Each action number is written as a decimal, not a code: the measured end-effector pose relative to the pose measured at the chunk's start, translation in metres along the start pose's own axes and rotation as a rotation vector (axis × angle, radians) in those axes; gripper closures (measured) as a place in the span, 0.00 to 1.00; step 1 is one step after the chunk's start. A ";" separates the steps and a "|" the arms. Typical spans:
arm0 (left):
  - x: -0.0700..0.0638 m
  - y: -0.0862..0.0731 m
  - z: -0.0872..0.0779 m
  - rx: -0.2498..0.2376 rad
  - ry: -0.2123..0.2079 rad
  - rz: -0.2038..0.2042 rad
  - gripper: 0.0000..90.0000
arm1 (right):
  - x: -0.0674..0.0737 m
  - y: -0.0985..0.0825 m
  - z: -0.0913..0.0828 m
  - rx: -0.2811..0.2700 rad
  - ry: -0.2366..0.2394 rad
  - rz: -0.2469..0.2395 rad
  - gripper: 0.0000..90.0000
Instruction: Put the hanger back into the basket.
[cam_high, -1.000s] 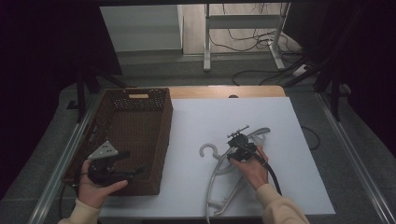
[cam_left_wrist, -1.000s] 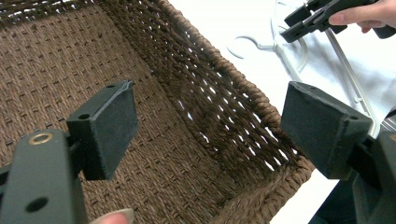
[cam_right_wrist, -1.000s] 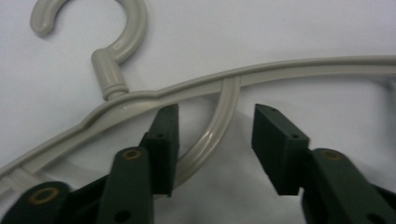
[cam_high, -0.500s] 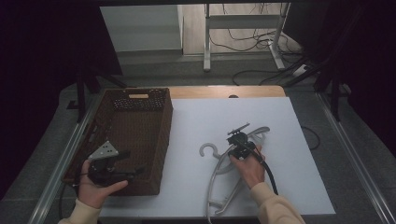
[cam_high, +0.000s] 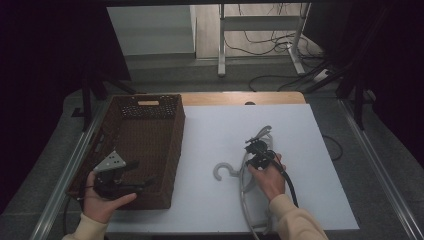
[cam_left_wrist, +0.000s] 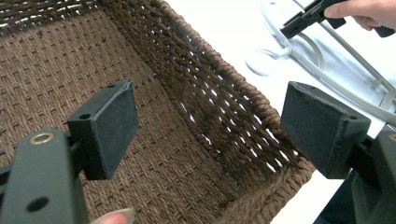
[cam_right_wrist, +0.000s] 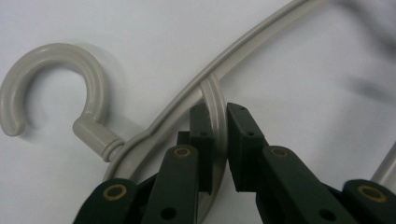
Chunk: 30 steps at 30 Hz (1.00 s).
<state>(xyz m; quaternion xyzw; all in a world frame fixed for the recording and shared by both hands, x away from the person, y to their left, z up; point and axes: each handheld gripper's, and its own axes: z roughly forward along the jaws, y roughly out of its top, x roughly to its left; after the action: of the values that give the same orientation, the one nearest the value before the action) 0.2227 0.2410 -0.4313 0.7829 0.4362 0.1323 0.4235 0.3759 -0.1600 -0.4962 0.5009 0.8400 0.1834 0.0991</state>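
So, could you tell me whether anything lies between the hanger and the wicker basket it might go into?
Nothing visible does. The right tongs are shut on the grey hanger, which lies on the white sheet, bare up to the basket. The left tongs hang open above the basket's near end and might crowd a drop there.

Dim in high view, dark at both sides and top corners; brightest on white bench (cam_high: 300, 150) and floor strip beyond. Soft, low in detail. Basket (cam_high: 150, 135) interior dark, weave crisp in left gripper view, near pads slightly soft. Right gripper view evenly lit, hanger (cam_right_wrist: 93, 93) sharp with faint soft shadow, top right corner blurred.
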 end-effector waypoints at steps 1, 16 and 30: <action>0.000 0.000 0.000 -0.002 0.000 0.000 0.21 | -0.001 0.000 -0.001 -0.007 0.011 0.004 0.90; 0.000 0.000 0.000 -0.003 -0.003 -0.001 0.21 | -0.035 -0.001 -0.034 -0.169 0.313 0.159 0.91; -0.002 0.001 0.001 0.000 -0.005 0.003 0.22 | -0.050 -0.002 -0.053 -0.317 0.521 0.202 0.92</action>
<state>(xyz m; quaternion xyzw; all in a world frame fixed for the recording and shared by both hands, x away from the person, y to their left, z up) 0.2230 0.2385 -0.4311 0.7839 0.4342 0.1308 0.4242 0.3800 -0.2157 -0.4493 0.4963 0.7441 0.4429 -0.0613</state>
